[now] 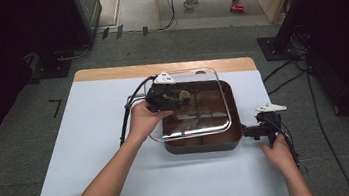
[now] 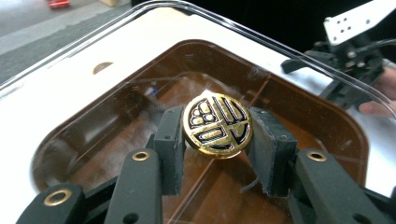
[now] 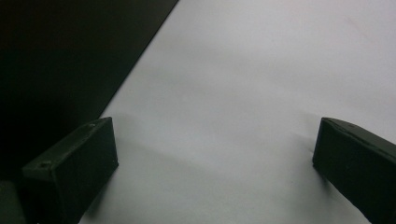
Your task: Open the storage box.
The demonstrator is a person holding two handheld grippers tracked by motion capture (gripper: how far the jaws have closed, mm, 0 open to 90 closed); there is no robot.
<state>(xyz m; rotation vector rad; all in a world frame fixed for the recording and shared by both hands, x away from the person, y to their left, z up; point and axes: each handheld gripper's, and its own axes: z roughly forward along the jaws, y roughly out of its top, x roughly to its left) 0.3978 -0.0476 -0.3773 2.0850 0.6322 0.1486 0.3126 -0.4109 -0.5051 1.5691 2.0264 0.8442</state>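
A brown square pan [image 1: 203,146] stands on the white table [image 1: 97,137]. Its clear glass lid [image 1: 213,118] hangs a little above it, shifted toward the far left. My left gripper [image 1: 178,97] is shut on the lid's round gold knob [image 1: 185,95]. In the left gripper view both pads [image 2: 170,140] press on the sides of the knob [image 2: 217,123], and the pan [image 2: 327,121] shows through the lid [image 2: 93,70]. My right gripper [image 1: 246,132] is at the pan's right side, pointing at it. Its jaws [image 3: 215,154] stand open over the bare table [image 3: 257,70].
The pan's dark wall [image 3: 56,56] lies left of the right gripper's jaws. A wooden strip [image 1: 159,68] borders the table's far edge. Cables [image 1: 285,72] run over the floor on the right. The left half of the table is bare.
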